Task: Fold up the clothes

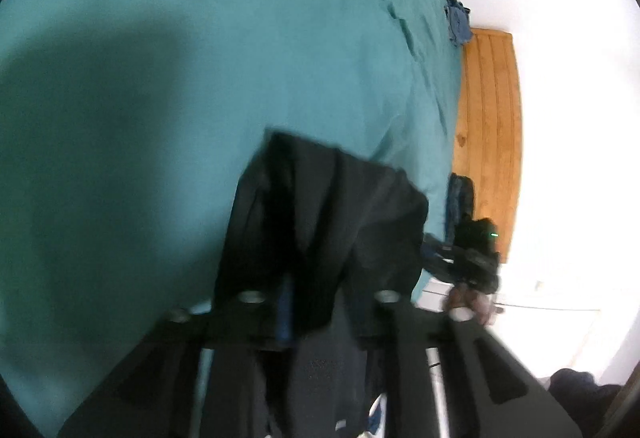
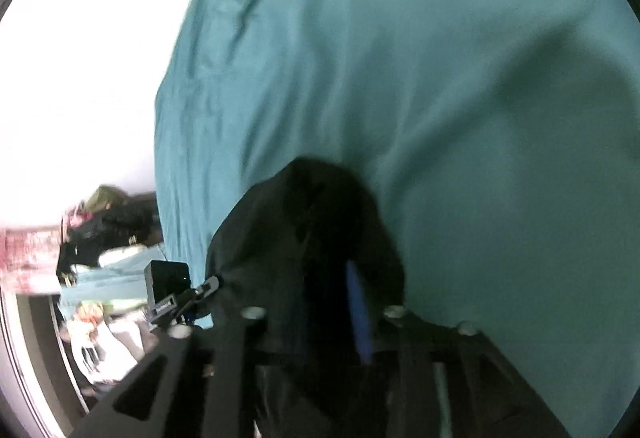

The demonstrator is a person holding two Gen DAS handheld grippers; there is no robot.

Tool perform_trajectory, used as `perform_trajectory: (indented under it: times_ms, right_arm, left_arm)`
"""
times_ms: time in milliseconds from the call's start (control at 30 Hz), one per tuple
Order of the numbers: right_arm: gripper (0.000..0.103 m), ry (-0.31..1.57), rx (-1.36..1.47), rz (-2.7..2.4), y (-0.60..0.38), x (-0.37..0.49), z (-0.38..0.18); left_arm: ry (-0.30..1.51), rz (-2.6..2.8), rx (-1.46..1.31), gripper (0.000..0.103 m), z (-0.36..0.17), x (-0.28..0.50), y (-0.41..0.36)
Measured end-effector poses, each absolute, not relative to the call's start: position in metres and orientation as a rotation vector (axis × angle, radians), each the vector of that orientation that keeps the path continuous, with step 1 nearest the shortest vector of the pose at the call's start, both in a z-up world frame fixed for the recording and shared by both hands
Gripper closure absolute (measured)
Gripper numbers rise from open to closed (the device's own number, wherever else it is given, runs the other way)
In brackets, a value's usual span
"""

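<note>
Both wrist views blurred by motion; detail limited. Left tongs (image 1: 316, 302): a bunch of the black garment (image 1: 320, 205) sits between the two fingers and drapes forward over them, so they read as clenched on the cloth. Right tongs (image 2: 320, 314): same picture, dark cloth (image 2: 304, 238) bunched between the fingers and mounded ahead of them, a blue finger pad (image 2: 360, 314) showing beside it; taken as grasping the cloth too. The garment is thus carried at two points, one per hand, hanging just above the near part of the teal bed (image 1: 200, 57), with open sheet stretching ahead of both tongs. Judgement: the span of cloth between the two grips runs crosswise to the pointing direction, so the long axis lies side to side and neither hand is clearly nearer. Next move likely needs both hands carried forward together to lay the piece flat on the bed. Whether any cloth already touches the sheet: cannot tell.
</note>
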State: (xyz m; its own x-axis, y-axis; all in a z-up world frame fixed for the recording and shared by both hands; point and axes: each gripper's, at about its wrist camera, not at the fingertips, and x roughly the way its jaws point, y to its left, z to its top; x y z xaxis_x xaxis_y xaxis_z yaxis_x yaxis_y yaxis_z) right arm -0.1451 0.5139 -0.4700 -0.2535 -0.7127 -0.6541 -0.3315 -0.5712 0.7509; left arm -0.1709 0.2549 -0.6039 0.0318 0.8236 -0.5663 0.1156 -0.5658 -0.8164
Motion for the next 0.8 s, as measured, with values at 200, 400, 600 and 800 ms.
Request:
perform_trajectory:
  times_ms: [200,400,600,800]
  right_arm:
    - [0.041,-1.081,1.801,-1.866,0.491,-0.116,-0.463]
    - [0.097,-1.041,1.856,-1.866,0.475,-0.118,-0.495]
    - [0.093,-1.13,1.849,-1.788,0.492,-0.101,-0.498]
    - [0.034,-1.211,1.879,-1.743,0.51,-0.058,-0.461]
  left_arm:
    - [-1.006,1.585,-1.736,0.04,-0.583,-0.094,0.257]
    - [-1.081,1.517,-1.803,0.089,-0.617,-0.077,0.258]
    - [-1.018,1.52,-1.815,0.087,-0.61,-0.087,0.233]
    - [-1.087,1.564,-1.872,0.046,-0.573,-0.03,0.217]
